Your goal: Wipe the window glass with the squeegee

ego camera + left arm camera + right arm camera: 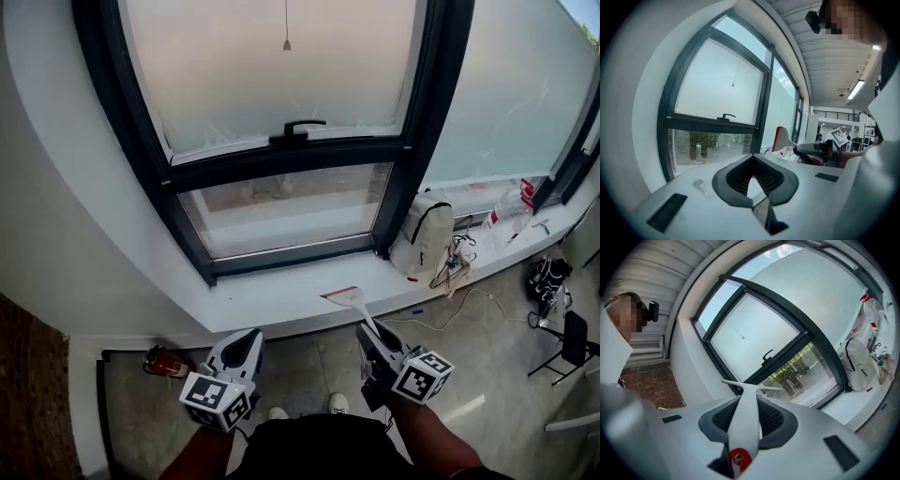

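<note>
Claws: two are showing at the bottom of the head view, the left claw [249,336] and the right claw [372,337]. They are hovering side by side over the floor, short of the sill [272,305].
Marker cubes: two, one riding on each claw, the left cube [217,400] and the right cube [422,375].
Left claw state: it is sitting narrow, its dark pads meeting at their far tips, with nothing between them.
Right claw state: it is clamping the white handle of the one squeegee [744,414], which is running up between the pads and out past them.
Squeegee place: its red-edged blade end is pointing away from the person and reaching over the sill's front edge. It is staying below the glass and apart from it. Whether it is touching the sill cannot be told.
Window: one black frame is holding two panes, a frosted upper pane [272,66] and a clear lower pane [286,208].
Handle: one black handle [295,128] is sitting on the bar between the panes.
Cord: one thin pull cord [287,28] is hanging in front of the upper pane.
Neighbouring glass: one more frosted pane [506,103] is standing to the right of the frame.
Backpack: one white backpack [422,234] is leaning upright on the sill by the frame's right post.
Floor: one red object [161,361] is lying at the left, and one black chair [570,339] is standing at the right.
</note>
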### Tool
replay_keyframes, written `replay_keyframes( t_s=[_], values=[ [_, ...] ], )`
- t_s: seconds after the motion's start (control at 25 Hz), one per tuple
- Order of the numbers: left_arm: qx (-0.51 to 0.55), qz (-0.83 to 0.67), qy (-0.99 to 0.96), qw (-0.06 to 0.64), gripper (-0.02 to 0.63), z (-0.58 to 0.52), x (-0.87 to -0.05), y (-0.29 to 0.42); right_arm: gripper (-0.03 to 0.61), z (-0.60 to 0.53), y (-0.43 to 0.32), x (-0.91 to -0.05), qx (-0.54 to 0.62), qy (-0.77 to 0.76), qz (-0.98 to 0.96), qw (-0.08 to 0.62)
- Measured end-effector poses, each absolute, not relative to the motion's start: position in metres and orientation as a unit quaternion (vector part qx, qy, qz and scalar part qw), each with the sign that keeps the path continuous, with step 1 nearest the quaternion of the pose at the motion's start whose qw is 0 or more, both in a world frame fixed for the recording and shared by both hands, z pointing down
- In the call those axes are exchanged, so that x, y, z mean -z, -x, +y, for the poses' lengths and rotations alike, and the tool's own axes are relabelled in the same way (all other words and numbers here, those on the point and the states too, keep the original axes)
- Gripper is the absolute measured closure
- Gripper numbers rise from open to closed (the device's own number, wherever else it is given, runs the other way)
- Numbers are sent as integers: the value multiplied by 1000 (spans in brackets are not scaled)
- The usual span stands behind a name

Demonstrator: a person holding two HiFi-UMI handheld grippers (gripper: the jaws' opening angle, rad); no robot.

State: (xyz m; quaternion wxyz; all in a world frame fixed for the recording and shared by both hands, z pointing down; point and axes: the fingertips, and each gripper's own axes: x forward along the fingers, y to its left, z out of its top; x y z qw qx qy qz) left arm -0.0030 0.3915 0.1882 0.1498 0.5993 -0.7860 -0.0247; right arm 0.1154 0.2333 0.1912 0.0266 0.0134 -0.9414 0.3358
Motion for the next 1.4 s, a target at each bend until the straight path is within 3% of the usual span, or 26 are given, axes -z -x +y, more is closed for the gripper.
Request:
replay_keyframes(
  t_s=[0.72,1.4],
  values=[
    [21,-785,-598,159,614,378,-194,-5,491,234,-114,-198,-347,24,-936,50],
    [-16,-771,-609,188,614,298,-217,-71,491,149,-155,-223,-367,11,-927,72]
  ],
)
